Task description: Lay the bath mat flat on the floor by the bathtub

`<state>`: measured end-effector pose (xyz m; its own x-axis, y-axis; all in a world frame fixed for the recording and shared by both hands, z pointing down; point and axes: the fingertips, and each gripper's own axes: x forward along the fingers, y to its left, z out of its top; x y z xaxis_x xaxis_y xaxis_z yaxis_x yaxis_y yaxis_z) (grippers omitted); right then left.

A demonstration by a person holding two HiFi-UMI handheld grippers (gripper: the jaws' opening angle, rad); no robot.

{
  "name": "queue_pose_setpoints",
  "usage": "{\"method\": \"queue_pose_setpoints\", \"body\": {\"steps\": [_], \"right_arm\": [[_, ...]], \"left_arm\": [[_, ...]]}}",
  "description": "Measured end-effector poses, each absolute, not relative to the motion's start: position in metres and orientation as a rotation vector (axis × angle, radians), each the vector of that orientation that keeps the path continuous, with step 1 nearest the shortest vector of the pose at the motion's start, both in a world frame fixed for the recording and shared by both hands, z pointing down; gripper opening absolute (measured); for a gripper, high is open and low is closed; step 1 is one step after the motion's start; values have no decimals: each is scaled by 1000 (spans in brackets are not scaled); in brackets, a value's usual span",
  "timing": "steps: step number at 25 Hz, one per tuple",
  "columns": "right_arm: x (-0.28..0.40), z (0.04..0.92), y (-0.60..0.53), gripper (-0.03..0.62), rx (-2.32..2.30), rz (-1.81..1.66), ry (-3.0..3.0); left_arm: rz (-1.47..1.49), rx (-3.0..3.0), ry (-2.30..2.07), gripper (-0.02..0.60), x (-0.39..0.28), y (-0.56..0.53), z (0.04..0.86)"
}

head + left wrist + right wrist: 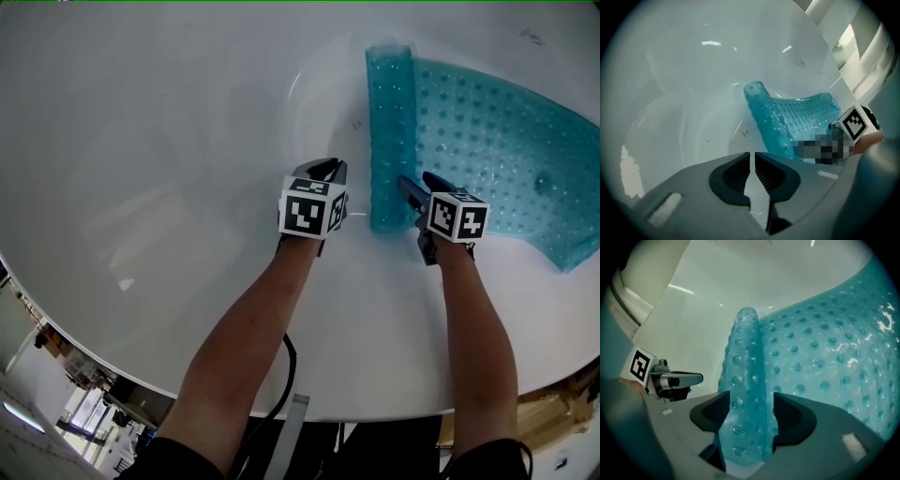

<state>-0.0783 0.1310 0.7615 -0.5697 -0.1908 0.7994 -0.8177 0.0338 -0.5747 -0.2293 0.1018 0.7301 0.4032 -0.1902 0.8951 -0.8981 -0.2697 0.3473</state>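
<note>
The bath mat, a see-through turquoise sheet covered in small round bumps, lies inside the white bathtub, on its bottom and not on the floor. Most of the mat is spread flat. Its one long side is curled over into a tight rolled edge that runs straight away from the person.

The right gripper is at the near end of that rolled edge, pointing steeply down at it. In the right gripper view its jaws stand wide apart with the roll upright between them, filling the gap from pad to pad. The roll keeps its round shape and does not look pinched. The flat part of the mat spreads out on the far side of the roll from the other gripper.

The left gripper hangs just beside the rolled edge, on the bare tub side of the mat, apart from it and also tilted down. In the left gripper view its jaws are all but together, with only a thin slit between the pads and nothing in it. The tub's white bottom shows through the slit.

Both bare forearms reach over the tub rim towards the mat, and a dark cable hangs under the left forearm.
</note>
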Motion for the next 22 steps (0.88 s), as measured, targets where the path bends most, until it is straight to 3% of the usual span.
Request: {"method": "queue_pose_setpoints", "body": {"steps": [10, 17, 22], "right_arm": [[-98, 786, 135, 282, 922, 1638, -1807], [-140, 752, 133, 76, 805, 1610, -1918], [-181, 704, 120, 99, 764, 1484, -1962]], "left_arm": [[907, 1731, -934, 38, -216, 96, 735], [908, 1712, -967, 38, -245, 96, 730], [892, 1719, -1016, 38, -265, 84, 702]]}}
